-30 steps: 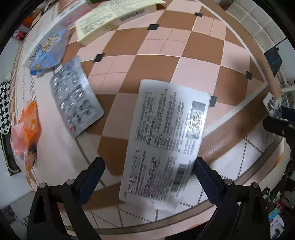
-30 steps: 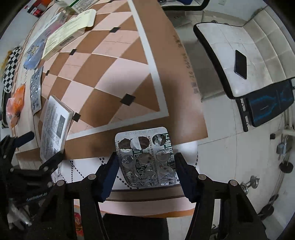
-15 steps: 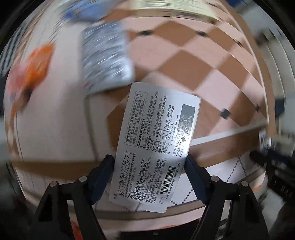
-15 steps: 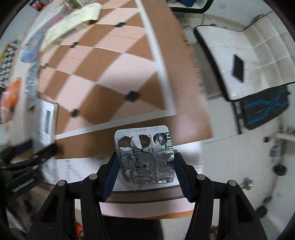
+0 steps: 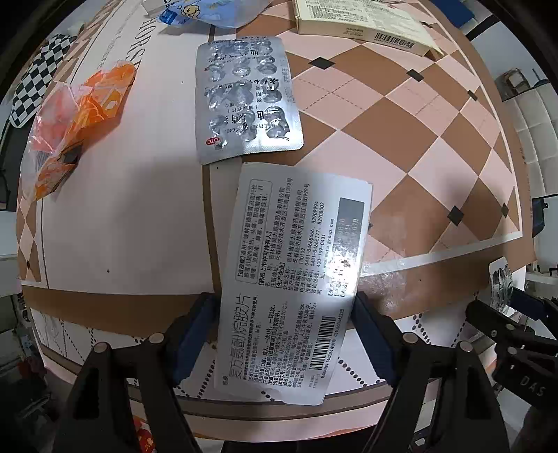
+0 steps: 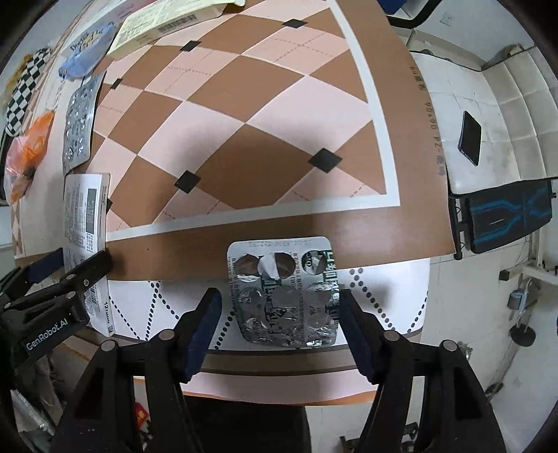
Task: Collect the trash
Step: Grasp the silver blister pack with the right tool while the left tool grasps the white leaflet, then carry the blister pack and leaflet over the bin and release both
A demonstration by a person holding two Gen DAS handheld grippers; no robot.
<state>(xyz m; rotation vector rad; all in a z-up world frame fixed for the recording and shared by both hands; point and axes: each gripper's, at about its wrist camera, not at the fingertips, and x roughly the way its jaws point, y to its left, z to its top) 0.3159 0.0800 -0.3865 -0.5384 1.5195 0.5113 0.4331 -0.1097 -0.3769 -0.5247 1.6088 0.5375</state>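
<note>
A white medicine box (image 5: 296,271) printed with black text and a barcode stands between the pads of my left gripper (image 5: 282,306), which is shut on its two long sides above the near edge of the checkered table mat (image 5: 436,146). A small used silver blister pack (image 6: 279,271) sits between the fingers of my right gripper (image 6: 279,299). The right jaws are opening: a gap shows beside the left pad (image 6: 209,313), and the right pad is at the pack's edge. In the right wrist view, the left gripper (image 6: 69,265) holds the box (image 6: 85,216) at the far left.
On the mat beyond the box lie a large silver blister sheet (image 5: 244,97), an orange wrapper (image 5: 76,115), a blue wrapper (image 5: 205,10), a cream carton (image 5: 362,17) and a checkered cloth (image 5: 38,83). Right of the table is a white seat with a phone (image 6: 470,137).
The left jaws have closed onto the white box and the left gripper has rolled, swinging the view. The right jaws have spread away from the small blister pack.
</note>
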